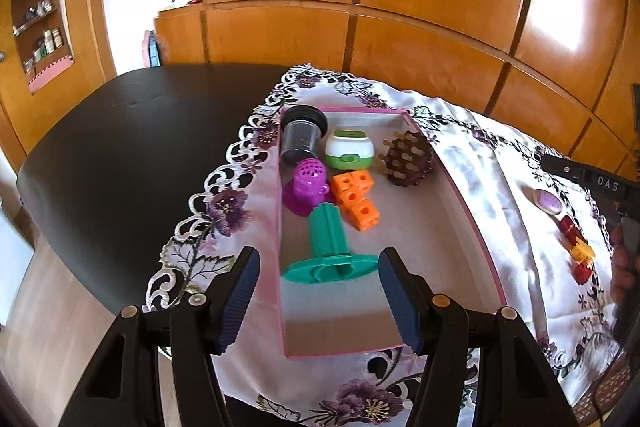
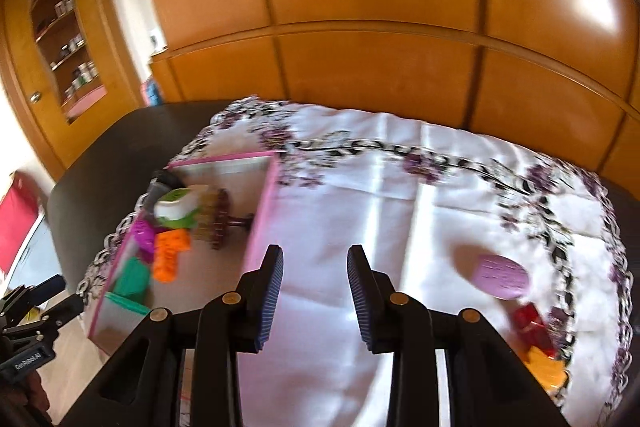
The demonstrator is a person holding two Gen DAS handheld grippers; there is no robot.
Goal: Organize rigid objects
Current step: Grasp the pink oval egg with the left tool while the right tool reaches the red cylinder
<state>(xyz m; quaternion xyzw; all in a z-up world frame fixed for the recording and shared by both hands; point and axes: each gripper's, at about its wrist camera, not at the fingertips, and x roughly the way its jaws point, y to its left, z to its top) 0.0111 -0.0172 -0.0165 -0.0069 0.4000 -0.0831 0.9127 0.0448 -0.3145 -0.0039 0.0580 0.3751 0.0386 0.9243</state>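
Grippers, left [image 1: 318,297] and right [image 2: 316,297], gape empty beside the pink tray [image 1: 472,223] rim.

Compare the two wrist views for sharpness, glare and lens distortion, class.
Left wrist view: sharp; the green spool and pink tray are crisp, window glare on the cabinet doors, straight edges bowed by fisheye. Right wrist view: motion-blurred, smearing the purple oval and tablecloth pattern; same glare and bowing.

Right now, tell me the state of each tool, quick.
Left tool: open, holding nothing, above the near end of the pink tray.
Right tool: open, holding nothing, over the white cloth.
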